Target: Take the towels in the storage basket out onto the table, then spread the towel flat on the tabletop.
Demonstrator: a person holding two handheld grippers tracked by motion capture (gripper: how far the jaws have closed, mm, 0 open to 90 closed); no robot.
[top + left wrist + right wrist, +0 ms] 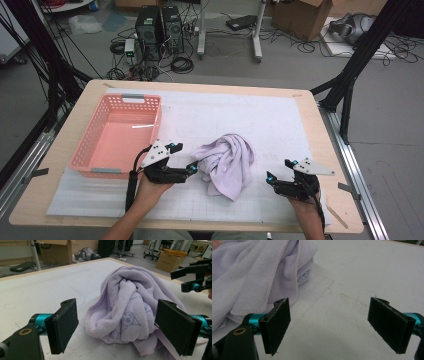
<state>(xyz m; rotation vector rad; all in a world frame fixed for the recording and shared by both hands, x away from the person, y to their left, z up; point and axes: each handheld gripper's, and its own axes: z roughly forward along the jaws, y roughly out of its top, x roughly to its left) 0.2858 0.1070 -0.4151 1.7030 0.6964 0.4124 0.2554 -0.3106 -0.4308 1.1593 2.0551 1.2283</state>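
A crumpled lavender towel (pixel 227 162) lies in a heap in the middle of the white mat. My left gripper (pixel 184 158) is open right at the towel's left edge, its jaws spread wide. In the left gripper view the towel (pixel 127 307) bulges between and just beyond the two black pads (pixel 62 327), not pinched. My right gripper (pixel 279 169) stands open a short way to the right of the towel, over bare mat. The right gripper view has the towel's hemmed edge (pixel 257 272) at the upper left, apart from the gripper (pixel 332 325).
An empty pink plastic basket (pixel 117 135) sits on the table's left side, close behind my left hand. The white gridded mat (pixel 280 115) covers most of the wooden table. Computers, cables and cardboard boxes are on the floor beyond the far edge.
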